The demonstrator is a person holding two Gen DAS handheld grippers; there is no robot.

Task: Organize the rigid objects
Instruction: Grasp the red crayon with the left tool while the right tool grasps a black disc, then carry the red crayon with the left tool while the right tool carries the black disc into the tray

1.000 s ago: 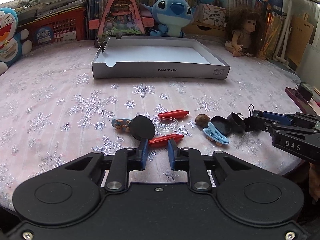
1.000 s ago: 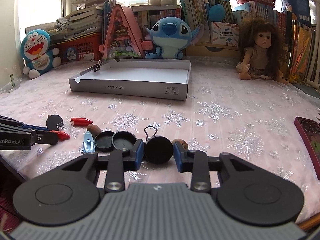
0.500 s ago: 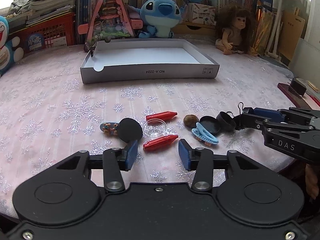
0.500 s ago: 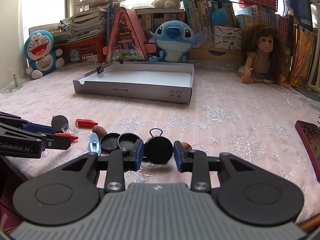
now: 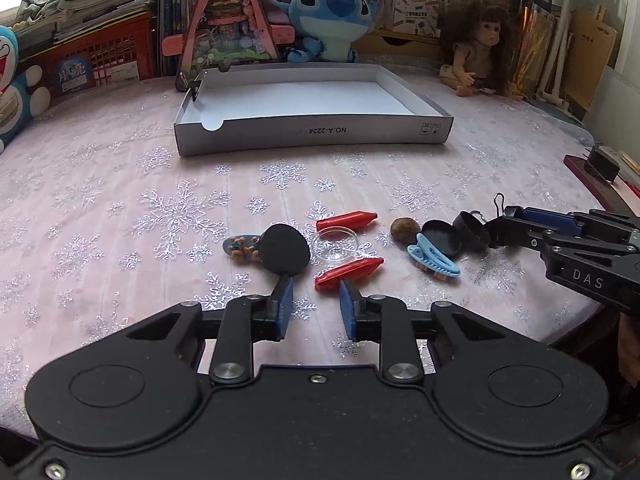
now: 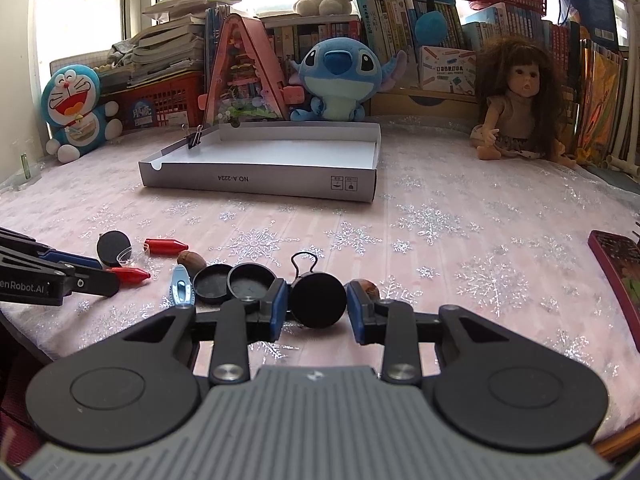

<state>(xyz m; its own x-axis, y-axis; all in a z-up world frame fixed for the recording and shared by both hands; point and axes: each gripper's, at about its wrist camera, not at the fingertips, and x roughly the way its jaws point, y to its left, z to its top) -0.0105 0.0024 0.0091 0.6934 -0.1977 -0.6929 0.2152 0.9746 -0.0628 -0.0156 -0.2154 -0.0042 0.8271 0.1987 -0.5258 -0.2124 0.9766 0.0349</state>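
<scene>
The pink snowflake tablecloth (image 5: pixel 120 200) fills both views. On it, in the upper middle of each frame, sits the shallow white cardboard tray (image 6: pixel 256 184), its long side running across the picture and its inside bare except for a small binder clip (image 6: pixel 195 138) on the left rim. The coming move likely turns on this: the tray lies straight up-frame from both tools, well apart from them, with only open cloth between and a low front wall to clear. The right gripper (image 6: pixel 317 308), bottom centre of its own view, pinches a round black clip (image 6: pixel 318 300) on edge between its blue pads, wire loop pointing up toward the tray. It looks the readier hand to carry. The left gripper (image 5: pixel 316 304) has just been closing and its jaws stand drawn in with only a slim gap. The blunt end of a red crayon (image 5: pixel 348 272) lies at their tips, its long axis slanting up to the right, and I cannot tell whether the pads bite on it. The rest is a loose row across mid-frame: a black disc (image 5: pixel 286 248), two black lids (image 5: pixel 442 236), a blue hair clip (image 5: pixel 432 258), a clear dish (image 5: pixel 334 244), a second crayon (image 5: pixel 346 219), a patterned clip (image 5: pixel 240 246) and a brown nut (image 5: pixel 400 226). None blocks the path.
</scene>
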